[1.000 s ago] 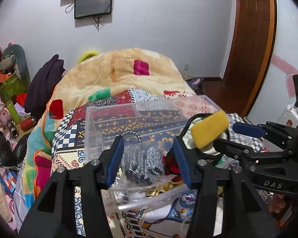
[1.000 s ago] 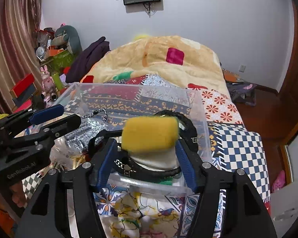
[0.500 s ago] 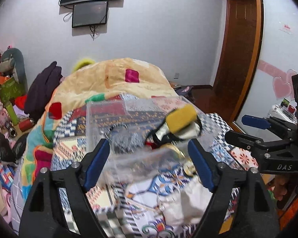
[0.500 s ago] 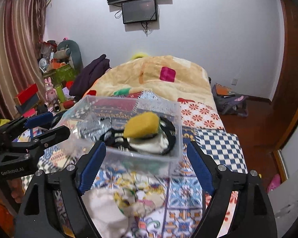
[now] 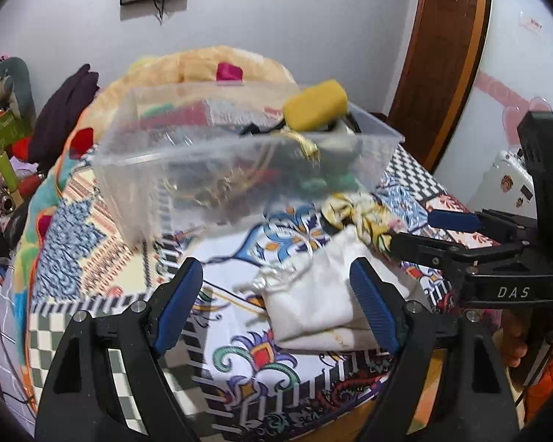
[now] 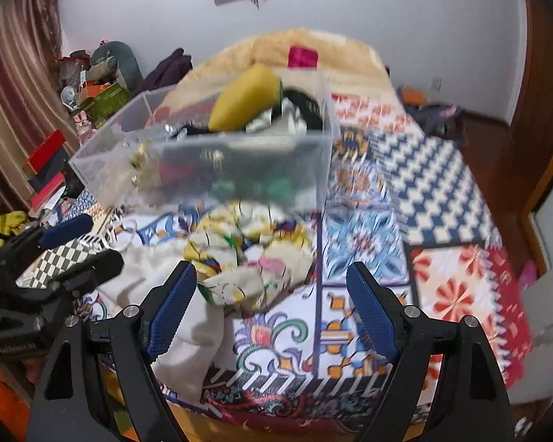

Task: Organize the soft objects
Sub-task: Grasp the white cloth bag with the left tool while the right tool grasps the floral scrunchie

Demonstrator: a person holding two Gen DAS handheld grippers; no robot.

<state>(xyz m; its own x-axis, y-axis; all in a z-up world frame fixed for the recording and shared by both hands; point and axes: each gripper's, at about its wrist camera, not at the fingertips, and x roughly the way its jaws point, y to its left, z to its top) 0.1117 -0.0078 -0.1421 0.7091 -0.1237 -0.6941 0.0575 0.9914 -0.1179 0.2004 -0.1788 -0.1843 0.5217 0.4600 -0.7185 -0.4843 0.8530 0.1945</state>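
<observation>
Two grippers, left gripper [image 5: 276, 305] and right gripper [image 6: 271, 307], are hovering wide open, holding nothing. Clear bin [image 5: 188, 173] is sitting on the bed, already carrying the yellow sponge [image 5: 315, 110]. White pouch [image 5: 313, 302] and floral cloth [image 6: 247, 258] are lying loose beside it; probably next pick, needing a descent and a pinch.

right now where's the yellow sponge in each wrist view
Left wrist: the yellow sponge sits upper centre-right, on top of the pile in the clear plastic bin.
Right wrist: it shows upper centre, on the same pile.
Shared landmark: the pink square on the orange blanket behind the bin.
</observation>
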